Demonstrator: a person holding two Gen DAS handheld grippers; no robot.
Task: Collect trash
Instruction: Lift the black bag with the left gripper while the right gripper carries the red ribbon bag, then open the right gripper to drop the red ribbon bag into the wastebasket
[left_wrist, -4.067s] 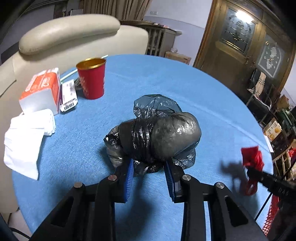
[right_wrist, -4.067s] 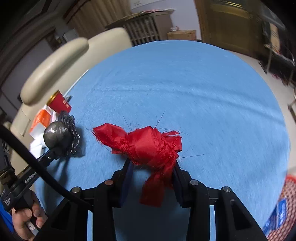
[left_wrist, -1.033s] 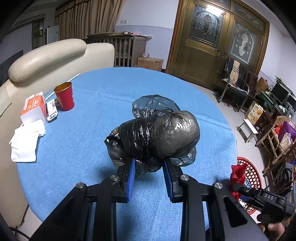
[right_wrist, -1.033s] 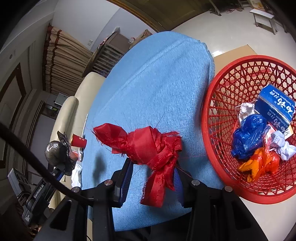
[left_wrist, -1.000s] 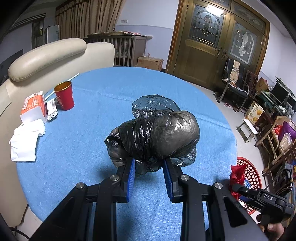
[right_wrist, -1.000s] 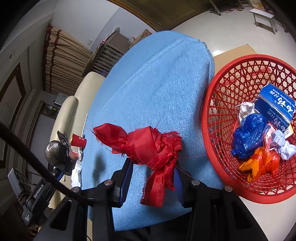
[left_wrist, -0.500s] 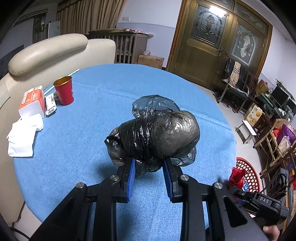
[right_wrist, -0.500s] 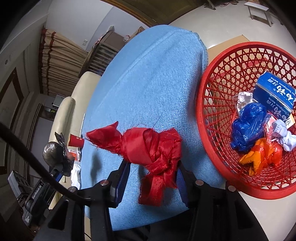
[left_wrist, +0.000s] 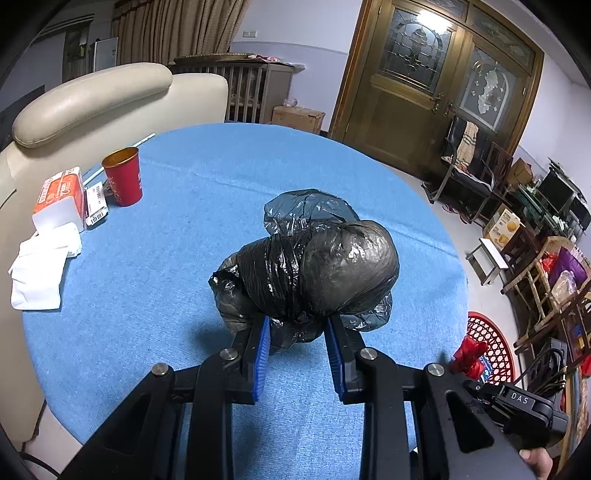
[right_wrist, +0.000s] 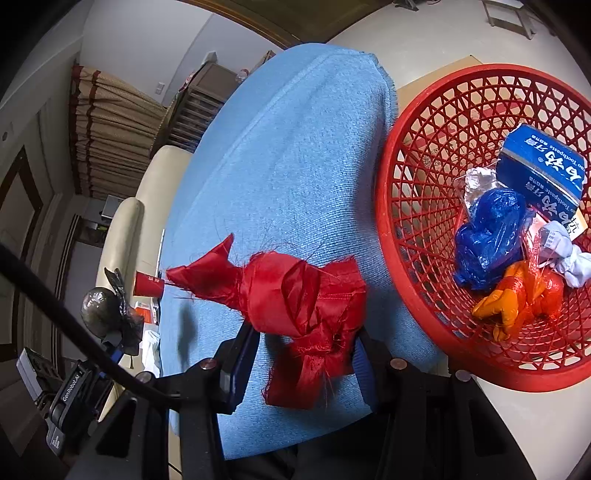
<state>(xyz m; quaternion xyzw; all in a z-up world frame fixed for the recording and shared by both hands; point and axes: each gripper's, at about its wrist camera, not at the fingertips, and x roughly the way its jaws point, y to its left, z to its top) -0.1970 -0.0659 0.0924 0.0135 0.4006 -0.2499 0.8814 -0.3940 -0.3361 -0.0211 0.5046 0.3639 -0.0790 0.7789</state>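
Trash in both my tongs, above the blue table (left_wrist: 155, 280).
Left gripper (left_wrist: 297, 349) clamps the black bag bundle (left_wrist: 314, 273); right gripper (right_wrist: 301, 363) pinches the red cloth wad (right_wrist: 295, 302) beside the table's edge, near the red basket (right_wrist: 391, 236).

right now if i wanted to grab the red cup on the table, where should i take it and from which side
Probably around its side wall, midway up. The red cup stands upright and open-topped, tapering toward the base, so a level pinch suits it. Come from its right, over the bare blue tablecloth; a tissue pack and a label card crowd its left.
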